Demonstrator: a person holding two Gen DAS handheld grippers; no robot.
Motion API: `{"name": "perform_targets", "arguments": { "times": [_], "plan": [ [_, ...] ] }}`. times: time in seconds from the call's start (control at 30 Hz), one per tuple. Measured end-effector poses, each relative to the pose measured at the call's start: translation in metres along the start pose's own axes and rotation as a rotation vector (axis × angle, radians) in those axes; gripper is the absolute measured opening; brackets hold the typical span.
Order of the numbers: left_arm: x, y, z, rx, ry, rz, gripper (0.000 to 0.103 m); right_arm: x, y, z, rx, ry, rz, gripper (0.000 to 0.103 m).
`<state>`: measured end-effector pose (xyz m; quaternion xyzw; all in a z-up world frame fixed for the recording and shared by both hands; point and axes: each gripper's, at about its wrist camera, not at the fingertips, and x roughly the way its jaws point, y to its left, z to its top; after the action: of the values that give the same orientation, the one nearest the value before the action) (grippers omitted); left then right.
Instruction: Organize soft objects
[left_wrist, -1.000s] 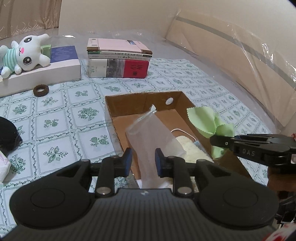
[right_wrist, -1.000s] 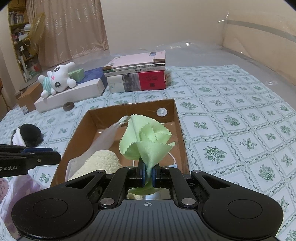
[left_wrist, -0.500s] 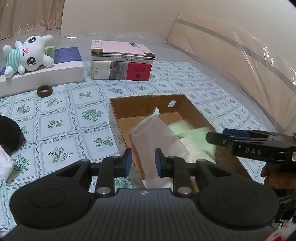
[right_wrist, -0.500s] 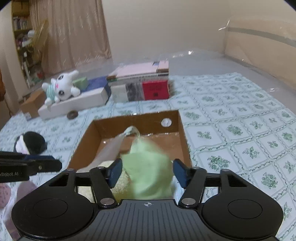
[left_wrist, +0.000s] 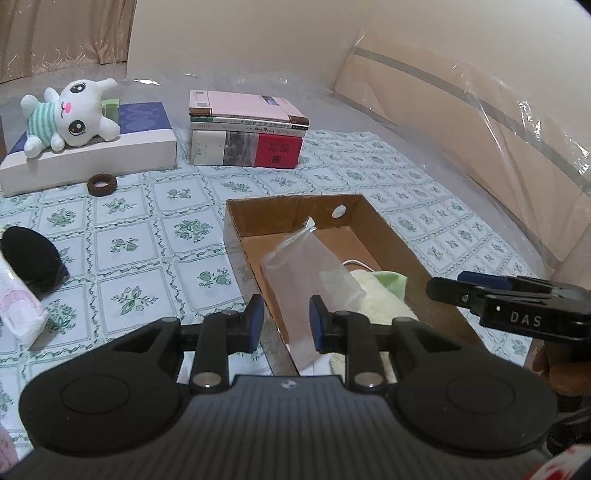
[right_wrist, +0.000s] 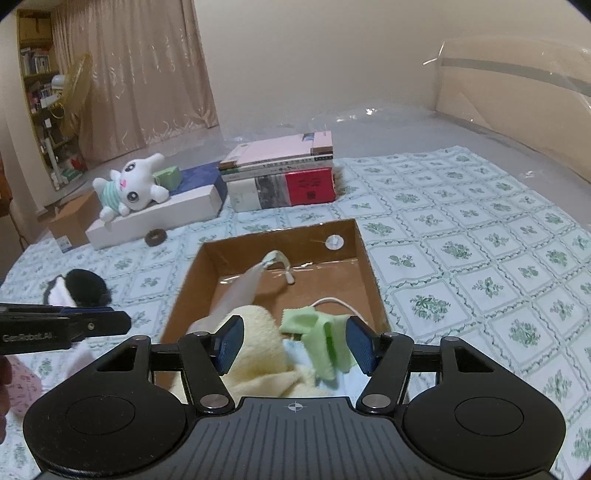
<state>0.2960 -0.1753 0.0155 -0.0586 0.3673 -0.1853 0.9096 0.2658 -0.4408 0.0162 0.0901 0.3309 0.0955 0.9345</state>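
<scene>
A brown cardboard box (right_wrist: 364, 254) (left_wrist: 384, 225) lies on the patterned cloth. Inside it lie a light green cloth (right_wrist: 325, 334) (left_wrist: 393, 278), a pale yellow fluffy towel (right_wrist: 258, 332) (left_wrist: 376, 299) and a translucent pouch (left_wrist: 306, 266) (right_wrist: 240, 291). My right gripper (right_wrist: 291, 345) is open and empty just above the green cloth; it shows in the left wrist view (left_wrist: 443, 288) at the box's right side. My left gripper (left_wrist: 286, 321) is open and empty above the box's near left corner. A white plush bunny (left_wrist: 74, 114) (right_wrist: 127, 186) lies on a white box at the far left.
A stack of books (left_wrist: 247, 136) (right_wrist: 280, 177) stands behind the box. A brown ring (left_wrist: 101, 184) lies near the white box (left_wrist: 92, 158). A black-and-white soft item (left_wrist: 31, 258) (right_wrist: 79, 291) and a pink-patterned cloth (left_wrist: 18, 310) lie at the left.
My right gripper opened and let go of the green cloth, which dropped into the box beside the yellow towel. My left gripper stayed open, shifting slightly.
</scene>
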Motion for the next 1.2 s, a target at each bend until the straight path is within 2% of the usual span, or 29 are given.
{"name": "perform_targets", "arguments": {
  "times": [0.3, 0.73, 1.13, 1.2],
  "plan": [
    [-0.053, -0.007, -0.018, 0.005, -0.020, -0.007, 0.025, -0.050, 0.030, -0.021, 0.060, -0.027, -0.003, 0.061],
    [-0.123, -0.005, -0.078, -0.007, -0.012, -0.021, 0.029, -0.118, 0.067, -0.070, 0.150, -0.026, -0.019, 0.061],
    [-0.175, 0.024, -0.130, -0.019, -0.006, 0.004, 0.033, -0.140, 0.113, -0.108, 0.149, 0.011, 0.008, 0.061],
    [-0.184, 0.033, -0.141, -0.018, 0.000, 0.013, 0.038, -0.139, 0.122, -0.115, 0.136, 0.023, 0.016, 0.061]
  ]
}}
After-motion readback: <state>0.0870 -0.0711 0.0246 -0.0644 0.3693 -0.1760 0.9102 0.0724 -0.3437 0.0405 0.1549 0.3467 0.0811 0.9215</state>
